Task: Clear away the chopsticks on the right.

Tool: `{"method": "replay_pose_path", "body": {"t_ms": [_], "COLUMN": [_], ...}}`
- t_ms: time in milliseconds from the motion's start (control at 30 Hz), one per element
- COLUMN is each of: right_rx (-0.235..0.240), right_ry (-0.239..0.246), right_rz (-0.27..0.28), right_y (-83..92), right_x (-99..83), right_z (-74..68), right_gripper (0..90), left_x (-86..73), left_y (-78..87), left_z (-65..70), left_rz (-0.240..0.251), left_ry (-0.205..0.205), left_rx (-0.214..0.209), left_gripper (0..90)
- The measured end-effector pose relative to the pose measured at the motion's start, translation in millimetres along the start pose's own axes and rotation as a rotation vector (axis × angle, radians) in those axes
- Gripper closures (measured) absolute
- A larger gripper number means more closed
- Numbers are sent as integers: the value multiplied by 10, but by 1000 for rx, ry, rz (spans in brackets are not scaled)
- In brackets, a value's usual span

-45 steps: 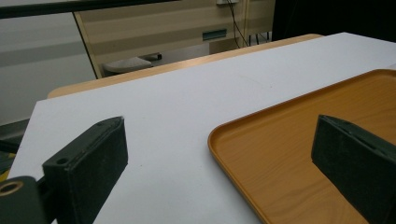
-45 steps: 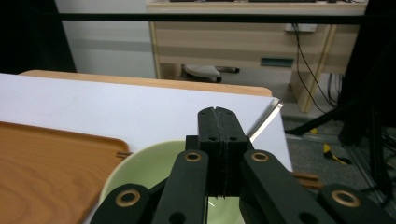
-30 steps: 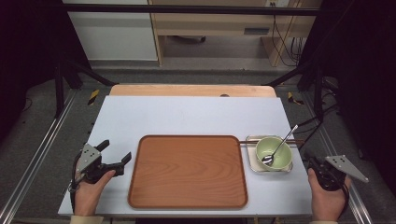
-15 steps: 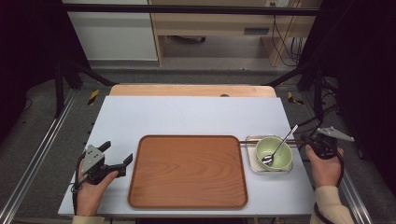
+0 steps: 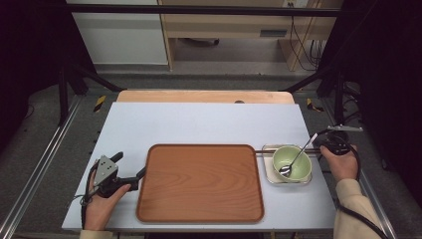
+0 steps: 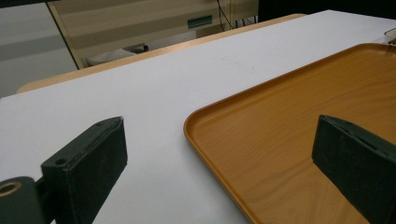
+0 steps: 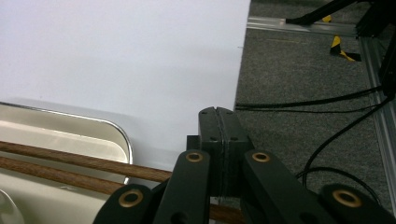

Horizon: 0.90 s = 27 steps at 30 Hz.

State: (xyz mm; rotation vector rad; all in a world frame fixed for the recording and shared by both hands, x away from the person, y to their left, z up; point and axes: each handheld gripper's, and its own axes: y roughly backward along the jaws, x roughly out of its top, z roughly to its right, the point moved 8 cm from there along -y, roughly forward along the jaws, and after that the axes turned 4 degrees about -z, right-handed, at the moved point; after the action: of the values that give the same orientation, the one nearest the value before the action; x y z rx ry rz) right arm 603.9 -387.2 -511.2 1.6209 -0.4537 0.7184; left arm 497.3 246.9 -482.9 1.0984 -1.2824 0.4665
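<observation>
A brown wooden tray (image 5: 199,181) lies in the middle of the white table (image 5: 199,124). My left gripper (image 5: 130,165) rests at its left edge, open. In the left gripper view the left gripper (image 6: 219,158) has one pad over the table and the other over the wooden tray (image 6: 299,130). To the right, a small metal tray (image 5: 267,172) holds a green bowl (image 5: 291,164) with a spoon (image 5: 299,155). Brown chopsticks (image 5: 263,151) lie across its far rim. My right gripper (image 5: 332,139) is at the table's right edge, shut and empty. In the right gripper view the right gripper (image 7: 218,122) sits above the ends of the chopsticks (image 7: 70,161), beside the metal tray (image 7: 119,135).
A bare wooden strip (image 5: 204,96) runs along the table's far edge. Off the right edge is grey floor (image 7: 303,70) with black cables (image 7: 308,102) and a metal rail (image 7: 387,116). Black frame posts (image 5: 64,84) stand at both back corners.
My right hand has moved away from me along the table's right edge, from the near corner to beside the bowl and chopsticks. The left gripper has stayed put.
</observation>
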Motion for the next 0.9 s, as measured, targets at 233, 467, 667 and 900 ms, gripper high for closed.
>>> {"method": "replay_pose_path", "body": {"t_ms": [233,467,667,900], "right_rx": [22,11,35,66], "right_ry": [35,17,46,77], "right_rz": [-58,-81,-109,-144], "right_y": [-57,-54,-32,36], "right_x": [-4,-49,-115,-235], "right_z": [-29,-5,-40,-114], "right_gripper": [900,900,900,900], "left_x": [-4,4,9,11], "left_y": [-11,6,28,30], "left_z": [26,-4,-39,-48], "left_rz": [-12,-5,1,4], "left_ry": [-26,-27,-13,-15], "left_rx": [4,27,37,46], "left_gripper": [30,38,40,40]}}
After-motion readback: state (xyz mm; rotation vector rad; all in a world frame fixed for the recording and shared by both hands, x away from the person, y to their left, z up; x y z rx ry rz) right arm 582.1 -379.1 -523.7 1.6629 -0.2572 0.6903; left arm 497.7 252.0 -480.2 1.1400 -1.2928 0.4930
